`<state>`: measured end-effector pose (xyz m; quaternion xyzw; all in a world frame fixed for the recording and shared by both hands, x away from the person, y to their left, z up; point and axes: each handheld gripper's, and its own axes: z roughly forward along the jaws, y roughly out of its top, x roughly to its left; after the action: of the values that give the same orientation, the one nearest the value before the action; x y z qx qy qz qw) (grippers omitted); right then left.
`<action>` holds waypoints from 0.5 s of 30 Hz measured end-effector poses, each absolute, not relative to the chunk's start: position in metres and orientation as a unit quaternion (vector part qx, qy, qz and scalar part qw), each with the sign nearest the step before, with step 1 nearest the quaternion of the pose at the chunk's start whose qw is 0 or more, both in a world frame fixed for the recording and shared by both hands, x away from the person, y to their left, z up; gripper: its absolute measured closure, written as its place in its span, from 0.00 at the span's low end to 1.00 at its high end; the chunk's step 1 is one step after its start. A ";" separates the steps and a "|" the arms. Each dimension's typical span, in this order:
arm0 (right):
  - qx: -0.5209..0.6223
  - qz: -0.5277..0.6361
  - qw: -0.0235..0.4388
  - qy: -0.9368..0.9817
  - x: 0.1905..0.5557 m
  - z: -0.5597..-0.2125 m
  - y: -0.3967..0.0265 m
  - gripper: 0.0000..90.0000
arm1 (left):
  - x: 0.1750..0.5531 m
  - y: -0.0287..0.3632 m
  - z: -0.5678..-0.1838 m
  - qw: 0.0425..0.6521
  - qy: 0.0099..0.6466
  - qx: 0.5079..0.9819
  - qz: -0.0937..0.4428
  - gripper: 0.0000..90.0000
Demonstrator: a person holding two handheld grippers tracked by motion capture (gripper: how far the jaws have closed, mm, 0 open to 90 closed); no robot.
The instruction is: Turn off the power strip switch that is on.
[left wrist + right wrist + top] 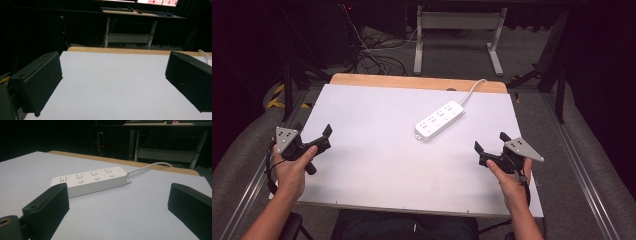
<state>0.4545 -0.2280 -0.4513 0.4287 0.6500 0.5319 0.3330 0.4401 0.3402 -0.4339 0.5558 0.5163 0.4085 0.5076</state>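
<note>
Surface: a white board [377,150] laid over a wooden top whose far edge shows as a tan strip [412,81]; bare but for one thing.
Power strip: a white four-outlet power strip [439,120] lies flat on the right half of the surface, set diagonally, each outlet with its own round button as the right gripper view shows [91,180].
Cable: its white cable [473,90] leaves the far end of the strip and runs off the back edge of the surface; where it ends is hidden.
Left tongs: the left tongs [323,138] hover near the left edge, held in the person's left hand [292,170], jaws spread wide with nothing between them; the left gripper view looks across bare board [112,82].
Right tongs: the right tongs [492,142] hover near the right edge, in the right hand [507,177], jaws likewise apart and empty, aimed toward the strip, which sits ahead of them and apart.
Risk, slipping: the strip's casing looks smooth and hard; a pinch on its long sides may skate off, or push it across the slick board.
Risk, cable: a lift or drag may be checked by the cable, twisting the strip out of the jaws.
Risk, buttons: a jaw landing on top could press a switch.
Containers: none on the surface, so nothing is held in any.
</note>
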 end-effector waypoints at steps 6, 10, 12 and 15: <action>0.429 0.530 0.333 0.651 0.454 -0.452 -0.229 0.05 | 0.442 0.340 -0.435 0.506 0.520 0.554 0.410 0.02; 0.428 0.529 0.335 0.651 0.453 -0.452 -0.229 0.05 | 0.443 0.339 -0.435 0.506 0.517 0.555 0.411 0.03; 0.428 0.529 0.336 0.651 0.453 -0.452 -0.229 0.05 | 0.442 0.338 -0.435 0.505 0.516 0.556 0.412 0.03; 0.426 0.529 0.336 0.653 0.453 -0.452 -0.229 0.05 | 0.443 0.338 -0.435 0.505 0.515 0.556 0.412 0.03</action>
<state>0.4527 -0.2288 -0.4518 0.4263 0.6528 0.5286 0.3357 0.4428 0.3382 -0.4347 0.5558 0.5155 0.4122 0.5054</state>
